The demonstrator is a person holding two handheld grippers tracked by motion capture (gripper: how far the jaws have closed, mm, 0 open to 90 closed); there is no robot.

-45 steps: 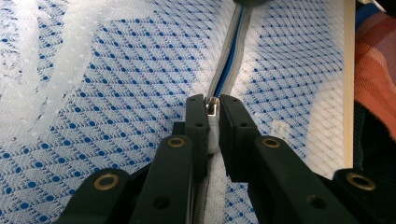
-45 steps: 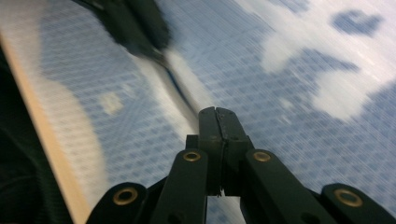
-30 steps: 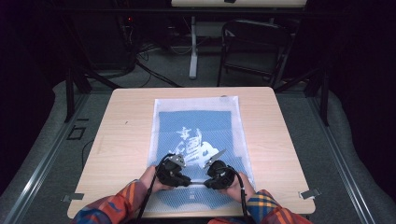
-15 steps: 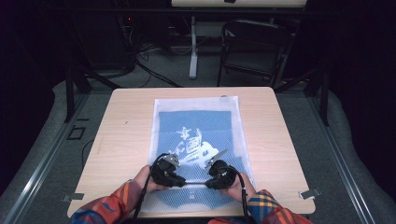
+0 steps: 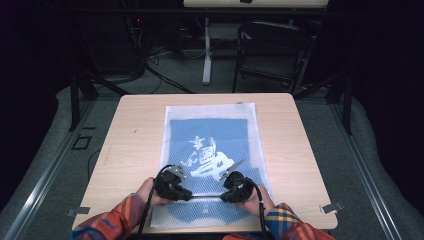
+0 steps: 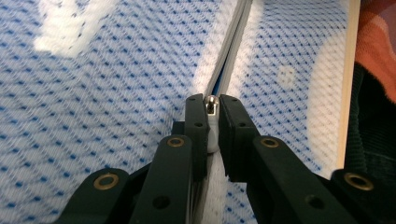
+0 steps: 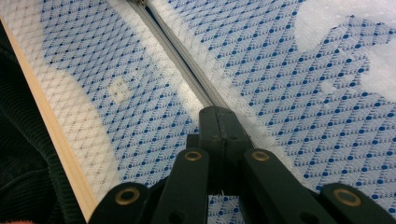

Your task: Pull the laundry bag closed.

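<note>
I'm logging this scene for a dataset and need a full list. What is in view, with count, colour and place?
Table: one, light wood, centre of the high view.
Mesh bag: one, white net over a blue cloth with a white print, flat on the table's middle, reaching its near edge.
Zipper: one, white, across the bag's near end.
Zipper pull: one, silvery, between the left gripper's jaws.
Chair: one, dark, beyond the table.
Floor cables: several, black, behind the table.
Sleeves: two, orange plaid, at the near edge.
Left gripper: one, black, shut on the pull.
Right gripper: one, black, shut at the zipper line.
</note>
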